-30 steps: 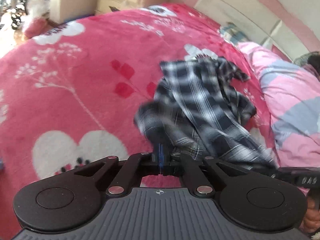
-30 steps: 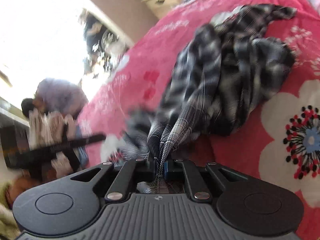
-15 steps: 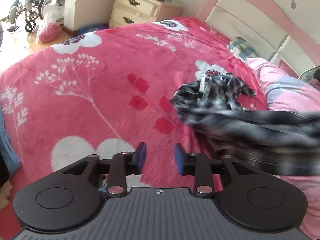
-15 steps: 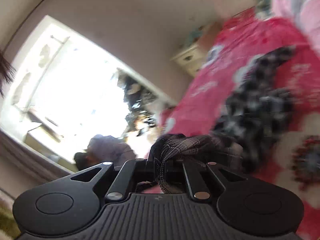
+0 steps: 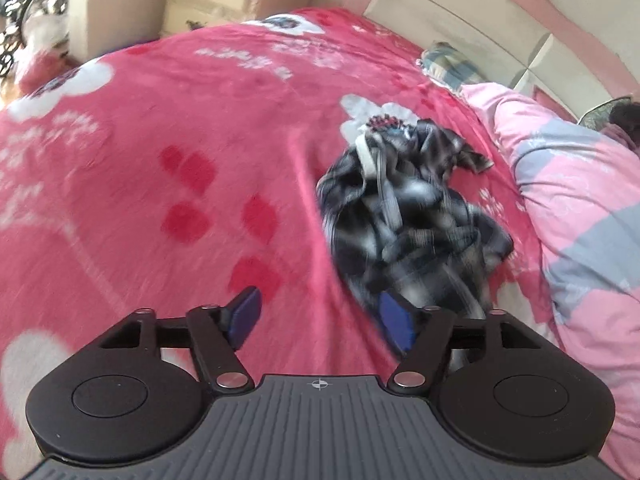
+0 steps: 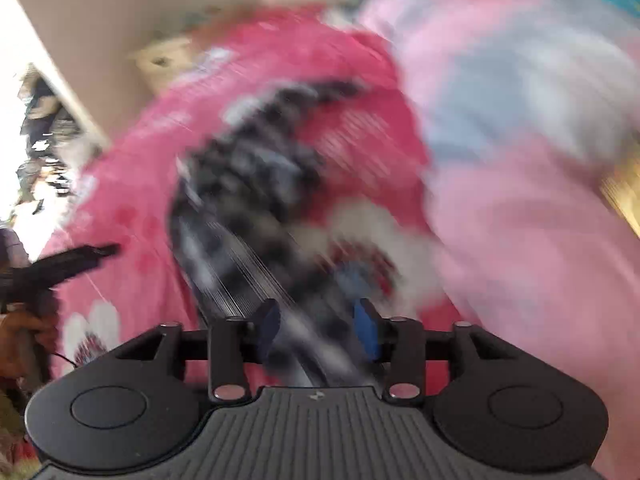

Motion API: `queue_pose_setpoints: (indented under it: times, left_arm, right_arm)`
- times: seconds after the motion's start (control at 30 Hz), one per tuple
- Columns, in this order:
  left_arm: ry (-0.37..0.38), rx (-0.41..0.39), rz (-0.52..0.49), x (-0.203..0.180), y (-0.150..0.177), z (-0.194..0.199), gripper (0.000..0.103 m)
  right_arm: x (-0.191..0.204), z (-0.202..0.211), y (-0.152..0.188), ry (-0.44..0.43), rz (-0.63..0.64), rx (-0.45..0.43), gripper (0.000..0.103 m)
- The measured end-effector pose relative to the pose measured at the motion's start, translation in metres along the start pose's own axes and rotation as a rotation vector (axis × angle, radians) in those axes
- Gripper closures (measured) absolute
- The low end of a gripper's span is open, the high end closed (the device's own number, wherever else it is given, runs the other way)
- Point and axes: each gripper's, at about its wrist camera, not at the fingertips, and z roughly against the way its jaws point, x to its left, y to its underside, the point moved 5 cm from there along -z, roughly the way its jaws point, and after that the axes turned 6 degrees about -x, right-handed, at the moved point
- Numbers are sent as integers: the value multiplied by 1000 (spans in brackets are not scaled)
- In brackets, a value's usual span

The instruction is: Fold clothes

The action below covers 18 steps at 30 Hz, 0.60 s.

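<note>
Now the shirt is being left in a crumpled heap on the bed, just beside the pink quilt. Both jaws have just been opening: the left hand-held gripper is spread with nothing between, the right hand-held gripper is spread with blurred cloth seemingly slipping through. Tangled layers are likely being pinched together at regrasp, so a bad fold is being risked.
</note>
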Motion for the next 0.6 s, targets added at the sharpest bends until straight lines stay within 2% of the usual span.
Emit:
queue_pose_setpoints:
  times: [0.07, 0.13, 0.2, 0.33, 0.4, 0.43, 0.47, 0.5, 0.53, 0.57, 0.6]
  left_arm:
    - [12, -14, -25, -1, -15, -23, 33]
    - [23, -25, -51, -1, -31, -47, 31]
    - [43, -15, -79, -1, -47, -76, 30]
    - [87, 11, -154, -3, -67, -124, 31]
    - [113, 24, -189, -4, -76, -147, 31]
    - [136, 29, -199, -6, -78, -156, 31]
    - [155, 36, -208, -7, -79, -166, 31]
    - [159, 45, -214, -8, -79, -176, 33]
    - [160, 53, -214, -8, -78, -184, 35]
    - [162, 61, -208, -8, -77, -191, 39]
    - [171, 64, -188, -7, -75, -195, 52]
  right_arm:
    - [33, -35, -24, -70, 84, -44, 43]
    - [65, -83, -46, -127, 171, -90, 36]
    - [85, -137, -67, -135, 216, -105, 33]
    - [100, -235, -99, -70, 216, -56, 33]
    - [95, -269, -102, -79, 175, 33, 35]
    - [93, -281, -99, -80, 163, 70, 39]
    - [89, -287, -95, -70, 161, 90, 56]
    - [86, -293, -90, -60, 158, 110, 85]
    - [83, -293, -88, -57, 147, 114, 92]
    - [79, -287, -88, -62, 127, 99, 95]
    - [74, -277, -89, -56, 105, 76, 95]
